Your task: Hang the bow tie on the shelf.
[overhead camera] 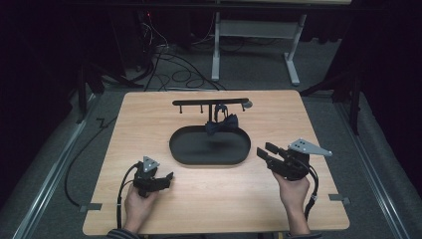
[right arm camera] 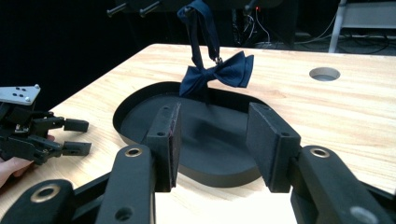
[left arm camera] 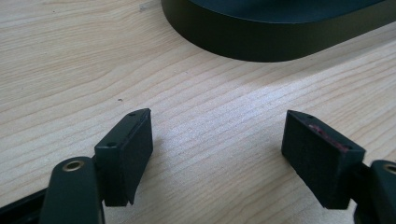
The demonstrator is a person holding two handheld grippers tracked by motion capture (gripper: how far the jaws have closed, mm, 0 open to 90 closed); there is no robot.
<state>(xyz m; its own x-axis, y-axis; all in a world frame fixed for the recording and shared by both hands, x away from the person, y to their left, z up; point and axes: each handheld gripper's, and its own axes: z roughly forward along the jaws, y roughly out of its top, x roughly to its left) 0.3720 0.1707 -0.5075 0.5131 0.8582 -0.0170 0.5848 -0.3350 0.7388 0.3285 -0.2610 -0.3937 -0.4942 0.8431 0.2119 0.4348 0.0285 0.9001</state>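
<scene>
A dark blue bow tie (overhead camera: 222, 124) (right arm camera: 219, 73) hangs by its strap from a peg of a black rack (overhead camera: 210, 103) above a black oval tray (overhead camera: 209, 145) (right arm camera: 140, 100) in the middle of the wooden table. My left gripper (overhead camera: 169, 179) (left arm camera: 217, 156) rests low at the tray's front left, open, with bare wood between its pads. Held above the table at the tray's right, my right gripper (overhead camera: 262, 151) (right arm camera: 212, 144) is open and points at the tray and tie.
The light wooden table (overhead camera: 149, 114) has a round hole (right arm camera: 324, 73) near its far right side. Cables (overhead camera: 171, 69) and a white desk frame (overhead camera: 216, 45) stand on the floor beyond it. The left gripper (right arm camera: 70, 135) appears at the left of the right gripper view.
</scene>
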